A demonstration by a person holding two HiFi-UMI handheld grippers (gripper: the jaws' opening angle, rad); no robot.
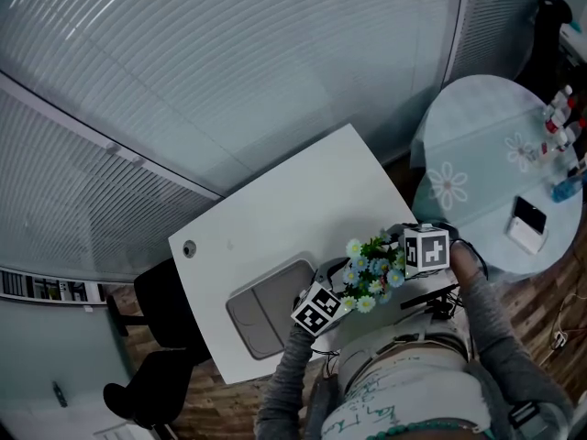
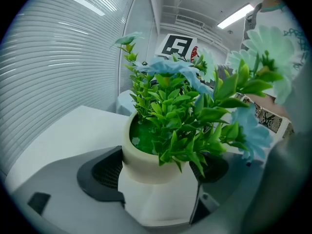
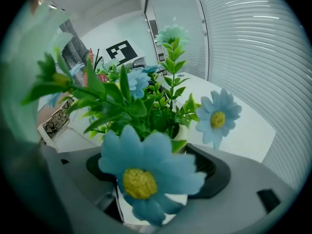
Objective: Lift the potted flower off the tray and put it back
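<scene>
1. The left gripper (image 2: 157, 179) is clamped on the potted flower (image 2: 146, 157). Its dark pads press the cream pot from both sides, and green stems and pale blue daisies rise above the jaws.
2. The right gripper (image 3: 153, 177) takes the same pot from the opposite side. A big daisy covers most of the contact, but the pot sits between its jaws and they look closed on it.
3. The pot hangs upright between the two grippers, off the grey tray (image 1: 266, 310), which lies just left of the left gripper.
4. I judge the lift done and the return in hand. The next move calls for carrying the pot leftward over the tray, lowering it level, then letting go.
5. The tray rests on a white table (image 1: 275, 218). Right of the right gripper stands a round table with a flowered cloth (image 1: 468, 154). Slatted blinds (image 1: 229, 62) run beyond both grippers.
</scene>
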